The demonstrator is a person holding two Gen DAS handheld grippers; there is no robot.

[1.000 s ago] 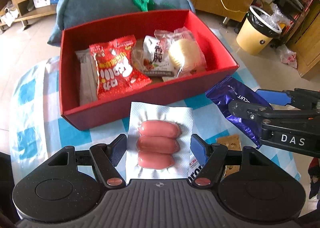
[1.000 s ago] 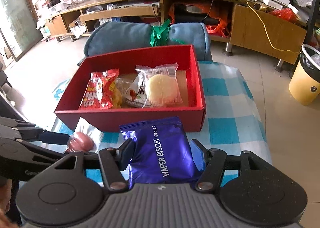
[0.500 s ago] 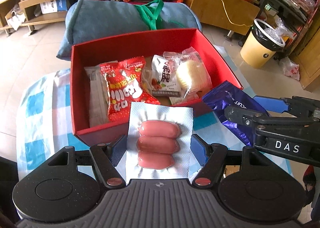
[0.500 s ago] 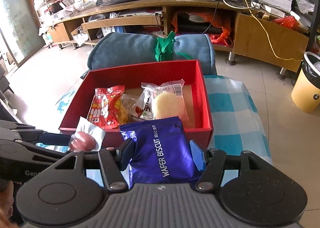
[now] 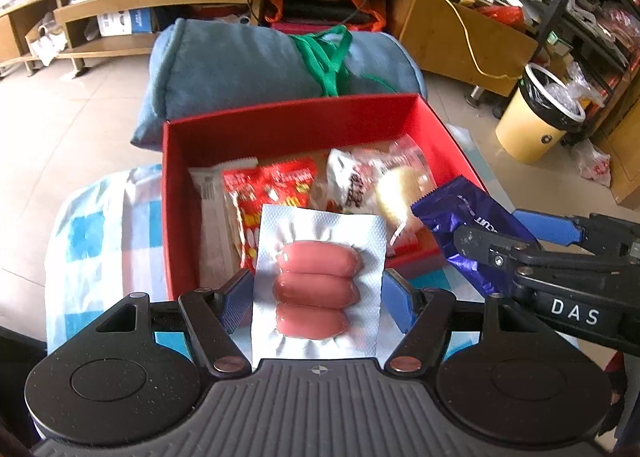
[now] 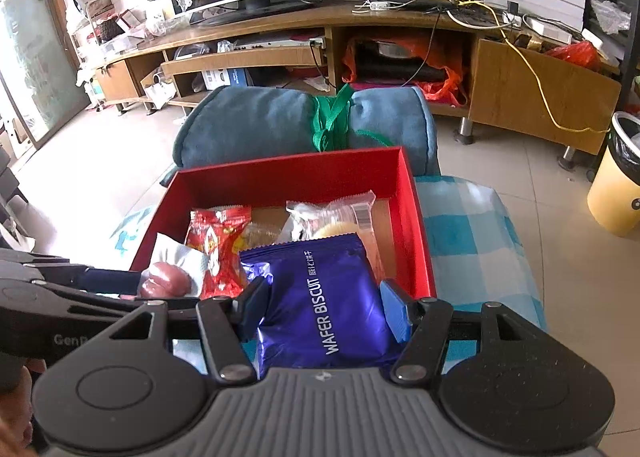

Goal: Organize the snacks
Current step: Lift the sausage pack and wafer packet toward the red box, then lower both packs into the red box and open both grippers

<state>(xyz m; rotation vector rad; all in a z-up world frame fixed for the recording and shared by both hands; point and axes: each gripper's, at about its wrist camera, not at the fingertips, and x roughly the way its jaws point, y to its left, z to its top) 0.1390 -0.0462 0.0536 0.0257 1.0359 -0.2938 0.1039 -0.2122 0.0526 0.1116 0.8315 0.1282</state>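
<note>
1. My left hand-held gripper (image 5: 318,289) is clamped on the sausage pack (image 5: 318,285): three pink sausages in a white sealed sheet, blue pads pressing both side edges. The pack is held flat, front edge over the near wall of the red box (image 5: 176,193).
2. My right hand-held gripper (image 6: 322,305) is clamped on the purple wafer biscuit pack (image 6: 324,297), label "WAFER BISCUIT" facing up. Its front end reaches over the box's near right corner.
3. From the left wrist view, the right gripper sits just right of the left one, the biscuit pack tilted over the box's right wall.
4. Already in the box: a red snack bag (image 5: 272,193), a clear-wrapped pale round cake (image 5: 404,185), a white packet with dark print (image 5: 352,185), and a grey strip pack (image 5: 210,217) along the left wall. Blurred here, so the packet's label is unreadable.
5. The box sits on a surface covered with a blue-and-white checked cloth (image 6: 472,225).
6. A rolled blue blanket (image 6: 260,125) tied with a green strap (image 6: 332,121) lies behind the box, apparently touching its far wall.
</note>
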